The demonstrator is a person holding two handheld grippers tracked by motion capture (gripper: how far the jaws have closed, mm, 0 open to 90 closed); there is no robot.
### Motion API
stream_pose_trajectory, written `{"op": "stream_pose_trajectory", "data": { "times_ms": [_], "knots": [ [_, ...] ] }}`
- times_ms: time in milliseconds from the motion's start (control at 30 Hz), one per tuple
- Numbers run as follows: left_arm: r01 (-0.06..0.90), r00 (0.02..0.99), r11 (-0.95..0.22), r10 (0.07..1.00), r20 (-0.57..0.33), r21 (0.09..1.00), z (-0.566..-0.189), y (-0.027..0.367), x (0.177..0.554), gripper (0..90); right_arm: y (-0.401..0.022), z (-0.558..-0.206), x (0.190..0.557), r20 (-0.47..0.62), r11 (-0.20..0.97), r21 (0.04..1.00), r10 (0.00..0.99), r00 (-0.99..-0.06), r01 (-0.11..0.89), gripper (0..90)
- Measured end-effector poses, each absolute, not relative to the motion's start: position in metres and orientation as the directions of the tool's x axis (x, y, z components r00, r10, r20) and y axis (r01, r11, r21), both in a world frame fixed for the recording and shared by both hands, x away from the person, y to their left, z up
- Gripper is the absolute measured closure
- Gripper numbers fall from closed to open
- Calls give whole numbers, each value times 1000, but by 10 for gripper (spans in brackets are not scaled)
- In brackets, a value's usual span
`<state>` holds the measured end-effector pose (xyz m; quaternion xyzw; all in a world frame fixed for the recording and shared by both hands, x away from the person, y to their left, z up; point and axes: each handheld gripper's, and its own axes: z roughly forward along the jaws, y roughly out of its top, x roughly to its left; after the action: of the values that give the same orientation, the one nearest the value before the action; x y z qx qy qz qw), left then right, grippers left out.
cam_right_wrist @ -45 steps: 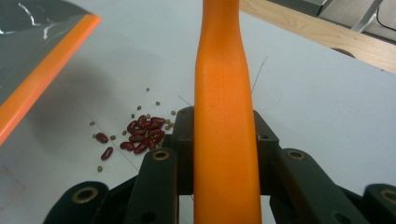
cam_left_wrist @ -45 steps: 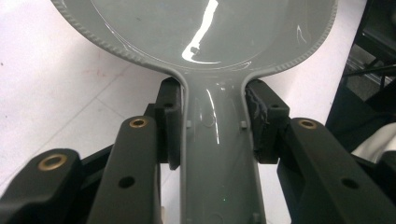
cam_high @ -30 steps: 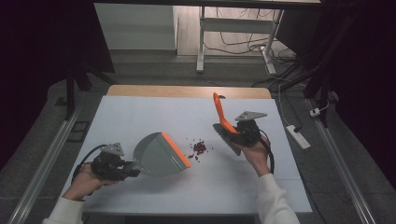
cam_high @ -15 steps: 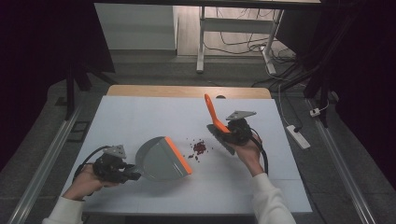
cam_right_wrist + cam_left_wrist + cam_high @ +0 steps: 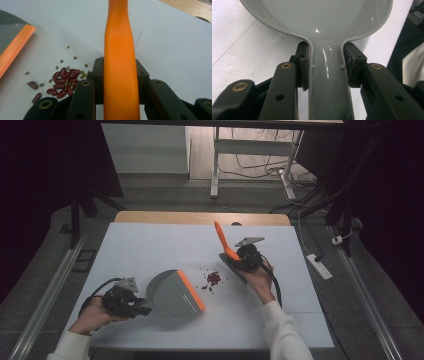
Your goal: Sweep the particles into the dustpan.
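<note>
A grey dustpan [image 5: 170, 295] with an orange lip [image 5: 191, 290] lies on the white table, front left. My left gripper [image 5: 136, 308] is shut on its grey handle [image 5: 325, 82], and the pan's bowl [image 5: 319, 22] spreads out ahead of the jaws. A small pile of red beans [image 5: 213, 278] with a few tiny green ones lies just right of the lip. My right gripper [image 5: 239, 261] is shut on the orange handle [image 5: 221, 239] of a brush, which rises tilted right of the beans. In the right gripper view the handle [image 5: 121, 50] runs between the jaws, with the beans [image 5: 63, 81] and the dustpan's lip [image 5: 15, 47] to its left.
The white table cover [image 5: 150, 245] ends at a wooden strip [image 5: 200, 217] at the far edge. A power strip [image 5: 319, 266] lies on the floor to the right. Metal stand legs [image 5: 215, 165] and cables sit beyond the table.
My right gripper has carried the brush leftward, closer to the beans. The dustpan has slid slightly toward the person in my left gripper.
</note>
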<state>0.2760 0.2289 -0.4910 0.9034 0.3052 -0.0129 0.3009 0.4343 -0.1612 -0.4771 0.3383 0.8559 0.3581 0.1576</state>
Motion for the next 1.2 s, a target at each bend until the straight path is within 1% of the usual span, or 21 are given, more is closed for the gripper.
{"op": "stream_pose_trajectory", "data": {
  "times_ms": [200, 300, 400, 733, 1067, 1200],
  "knots": [
    [560, 814, -652, 549, -192, 511, -496, 223, 277, 613, -150, -483, 442, -50, 540, 704, 684, -727, 460, 700],
    [562, 813, -652, 550, -192, 509, -497, 221, 278, 614, -146, -484, 444, -42, 539, 706, 680, -732, 460, 701],
    [564, 812, -651, 551, -194, 508, -497, 221, 278, 614, -140, -487, 444, -61, 563, 694, 667, -742, 449, 700],
    [566, 809, -651, 555, -192, 506, -497, 219, 279, 614, -139, -492, 445, -48, 570, 677, 667, -744, 467, 701],
    [568, 808, -652, 557, -192, 503, -498, 217, 279, 614, -135, -494, 444, -20, 556, 683, 662, -749, 474, 701],
    [571, 806, -648, 559, -194, 505, -498, 216, 279, 614, -130, -494, 441, -27, 571, 678, 650, -760, 464, 701]
  ]
}}
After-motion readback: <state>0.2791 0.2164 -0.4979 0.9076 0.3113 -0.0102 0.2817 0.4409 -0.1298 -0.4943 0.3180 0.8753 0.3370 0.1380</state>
